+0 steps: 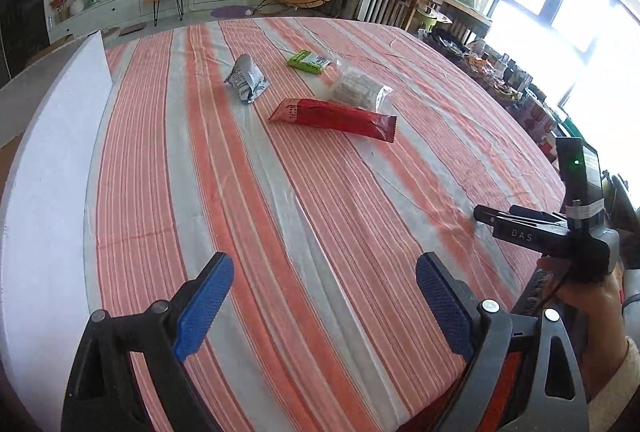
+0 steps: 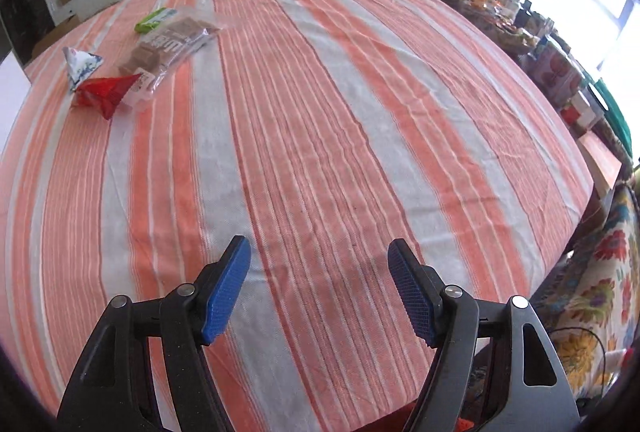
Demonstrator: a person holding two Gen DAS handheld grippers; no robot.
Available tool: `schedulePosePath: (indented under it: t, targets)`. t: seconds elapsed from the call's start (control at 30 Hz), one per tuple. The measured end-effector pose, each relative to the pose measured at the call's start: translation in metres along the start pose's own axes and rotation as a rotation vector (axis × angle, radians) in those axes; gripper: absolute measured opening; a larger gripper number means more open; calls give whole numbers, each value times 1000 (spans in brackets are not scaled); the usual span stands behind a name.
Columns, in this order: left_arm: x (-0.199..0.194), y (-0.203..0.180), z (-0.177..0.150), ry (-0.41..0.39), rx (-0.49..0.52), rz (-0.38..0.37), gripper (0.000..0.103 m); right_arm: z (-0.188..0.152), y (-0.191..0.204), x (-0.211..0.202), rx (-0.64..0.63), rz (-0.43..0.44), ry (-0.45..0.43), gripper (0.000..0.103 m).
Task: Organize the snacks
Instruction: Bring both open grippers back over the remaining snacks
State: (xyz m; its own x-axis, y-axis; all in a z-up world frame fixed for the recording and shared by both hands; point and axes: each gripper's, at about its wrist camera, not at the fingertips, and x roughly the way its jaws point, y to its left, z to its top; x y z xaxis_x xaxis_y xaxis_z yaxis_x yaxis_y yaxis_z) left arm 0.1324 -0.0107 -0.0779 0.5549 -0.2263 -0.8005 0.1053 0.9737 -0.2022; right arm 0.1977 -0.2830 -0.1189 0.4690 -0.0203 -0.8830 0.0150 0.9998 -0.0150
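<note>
Snacks lie in a loose cluster on the far part of the striped tablecloth [image 1: 320,232]: a red wrapper [image 1: 334,119] nearest, a clear packet of pale biscuits [image 1: 360,88] just behind and touching it, a green packet [image 1: 310,61] beyond, and a white-and-blue pouch [image 1: 247,79] off to their left. Both grippers hover over bare cloth well short of them, the left gripper [image 1: 325,286] with jaws spread wide and empty, the right gripper [image 2: 319,270] likewise wide with nothing between its blue pads [image 2: 226,296]. A white board [image 1: 52,192] borders the table's left edge.
</note>
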Motion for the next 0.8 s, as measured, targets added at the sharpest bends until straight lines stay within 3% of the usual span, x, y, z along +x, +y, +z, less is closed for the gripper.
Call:
schedulePosePath:
  t: [0.2, 0.33, 0.37, 0.5, 0.8]
  targets:
    - [63, 10, 6, 28, -19, 119, 92, 1, -2, 4, 8, 28, -16, 82]
    - [74, 3, 3, -1, 47, 194, 92, -2, -4, 6, 12, 28, -19, 88]
    - [75, 1, 1, -15, 69, 211, 96, -3, -4, 7, 11, 28, -21, 89]
    - [77, 5, 3, -10, 50, 209, 103, -4, -6, 8, 6, 29, -33, 92]
    - [77, 5, 3, -10, 52, 209, 103, -5, -8, 9, -2, 37, -47, 95]
